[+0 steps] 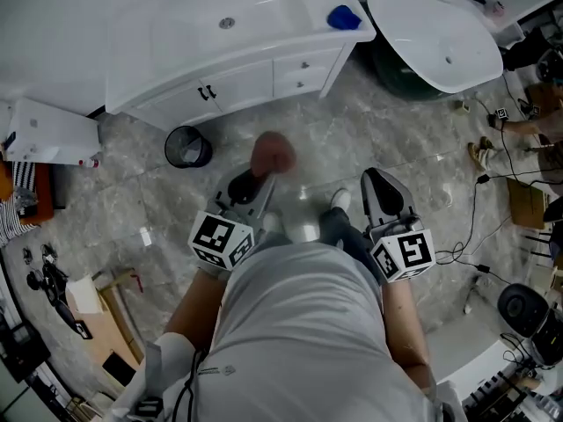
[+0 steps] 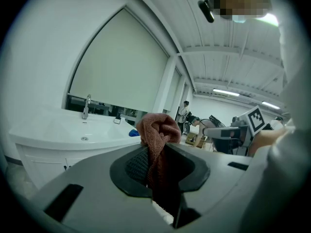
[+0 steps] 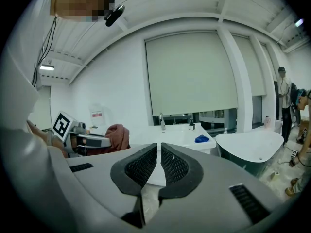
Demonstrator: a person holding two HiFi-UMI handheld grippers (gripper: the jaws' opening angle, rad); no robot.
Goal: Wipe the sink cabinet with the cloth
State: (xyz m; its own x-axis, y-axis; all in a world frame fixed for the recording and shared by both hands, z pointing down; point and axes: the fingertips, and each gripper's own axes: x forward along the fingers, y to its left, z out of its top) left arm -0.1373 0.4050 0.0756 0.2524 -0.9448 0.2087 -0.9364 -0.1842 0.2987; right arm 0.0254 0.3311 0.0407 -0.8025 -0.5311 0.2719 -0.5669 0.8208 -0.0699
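In front of the sink cabinet, well apart from its doors, the left gripper is clamping its jaws on the reddish-brown cloth, which is bunching above the jaw tips. Equally far from the cabinet, the right gripper is holding its jaws nearly together, leaving a thin slit, empty.

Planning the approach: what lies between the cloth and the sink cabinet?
In the head view, only bare floor separates cloth and sink cabinet.
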